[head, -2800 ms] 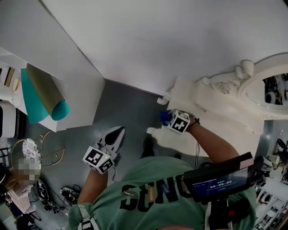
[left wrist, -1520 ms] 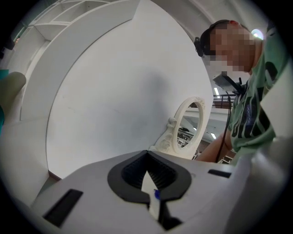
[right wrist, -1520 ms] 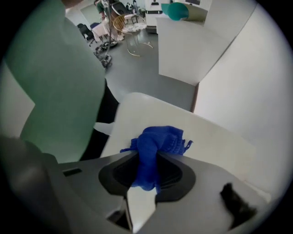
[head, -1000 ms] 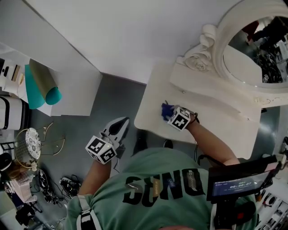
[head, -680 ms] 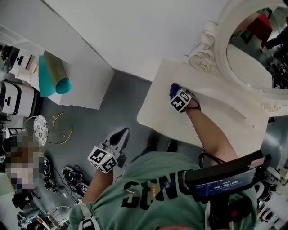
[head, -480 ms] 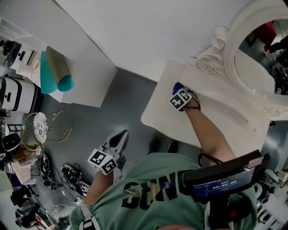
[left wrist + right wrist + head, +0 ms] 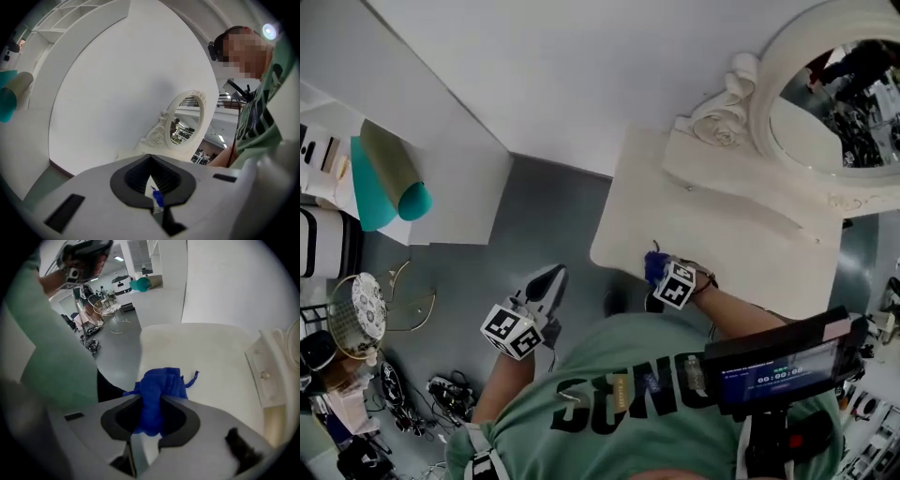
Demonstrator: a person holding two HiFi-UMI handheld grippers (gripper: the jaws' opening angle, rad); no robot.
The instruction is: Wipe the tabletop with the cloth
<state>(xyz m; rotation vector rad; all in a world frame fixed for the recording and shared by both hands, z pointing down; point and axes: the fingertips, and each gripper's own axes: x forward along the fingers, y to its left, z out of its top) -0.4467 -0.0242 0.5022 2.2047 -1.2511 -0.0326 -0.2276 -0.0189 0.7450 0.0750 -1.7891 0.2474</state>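
The green shirt (image 7: 609, 403) shows letters like "SUN".

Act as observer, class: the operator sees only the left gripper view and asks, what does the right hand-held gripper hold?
Observer: The right hand-held gripper is shut on a blue cloth.
Operator: Where on the table?
Observer: At the table's near edge, toward the corner on the person's left.
Operator: And my own gripper?
Observer: The left hand-held gripper hangs beside the table, over the grey floor.
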